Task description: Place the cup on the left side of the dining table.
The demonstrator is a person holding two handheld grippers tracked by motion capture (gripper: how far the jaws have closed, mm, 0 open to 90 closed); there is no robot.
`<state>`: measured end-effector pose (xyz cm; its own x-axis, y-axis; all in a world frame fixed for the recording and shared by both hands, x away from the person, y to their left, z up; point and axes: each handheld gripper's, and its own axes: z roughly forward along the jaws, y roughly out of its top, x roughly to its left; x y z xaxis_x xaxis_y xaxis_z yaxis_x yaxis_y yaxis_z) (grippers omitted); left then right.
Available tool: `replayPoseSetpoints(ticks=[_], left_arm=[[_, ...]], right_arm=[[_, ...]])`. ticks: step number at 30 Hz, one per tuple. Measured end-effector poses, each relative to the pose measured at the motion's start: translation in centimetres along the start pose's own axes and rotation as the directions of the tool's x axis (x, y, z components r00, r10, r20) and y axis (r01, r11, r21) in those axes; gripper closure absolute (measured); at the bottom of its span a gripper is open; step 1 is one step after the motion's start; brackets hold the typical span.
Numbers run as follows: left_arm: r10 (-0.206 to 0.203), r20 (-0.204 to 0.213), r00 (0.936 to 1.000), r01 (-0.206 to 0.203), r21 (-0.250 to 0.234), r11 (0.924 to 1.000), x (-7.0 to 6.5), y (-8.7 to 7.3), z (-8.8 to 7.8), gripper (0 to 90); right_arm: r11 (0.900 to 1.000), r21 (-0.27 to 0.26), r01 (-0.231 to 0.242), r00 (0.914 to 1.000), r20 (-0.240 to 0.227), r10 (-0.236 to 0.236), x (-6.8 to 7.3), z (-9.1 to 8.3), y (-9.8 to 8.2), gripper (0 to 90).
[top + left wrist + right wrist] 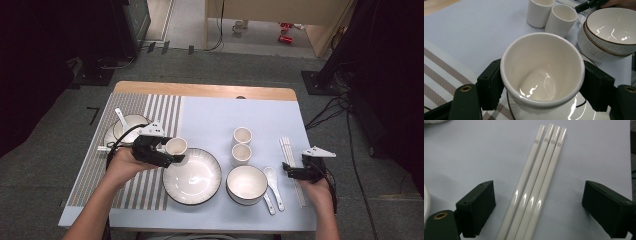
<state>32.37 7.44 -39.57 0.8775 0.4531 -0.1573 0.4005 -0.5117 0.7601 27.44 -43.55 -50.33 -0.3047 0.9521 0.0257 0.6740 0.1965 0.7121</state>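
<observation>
My left gripper (175,151) is shut on a white cup (176,146), held just above the left rim of a large white plate (200,182). In the left gripper view, both black pads (490,85) press on the sides of the cup (541,72), which is upright and empty. At the right, my right gripper (290,172) stands open by several white chopsticks (290,157). In the right gripper view, the chopsticks (536,185) lie side by side on the mat between the gripper (539,206) and its wide-apart pads, untouched.
Two more white cups (242,144) stand at the centre, with a dark-rimmed bowl (246,185) and white spoons (272,180) in front of them. Another bowl with a spoon (127,127) sits on the striped mat at the left.
</observation>
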Motion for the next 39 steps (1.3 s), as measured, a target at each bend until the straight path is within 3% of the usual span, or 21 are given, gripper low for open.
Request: replayPoseSetpoints(ticks=[13,39], left_arm=[[-0.011,0.017,0.9998,0.011,0.007,0.9999,0.2,-1.2,-1.2,27.8],[-0.063,-0.013,0.9979,0.063,0.004,0.998,0.7,-3.9,-3.5,27.8]], right_arm=[[1.0,0.0,0.0,1.0,0.0,0.0,0.0,0.0,0.0,11.2],[1.0,0.0,0.0,1.0,0.0,0.0,0.0,0.0,0.0,11.2]])
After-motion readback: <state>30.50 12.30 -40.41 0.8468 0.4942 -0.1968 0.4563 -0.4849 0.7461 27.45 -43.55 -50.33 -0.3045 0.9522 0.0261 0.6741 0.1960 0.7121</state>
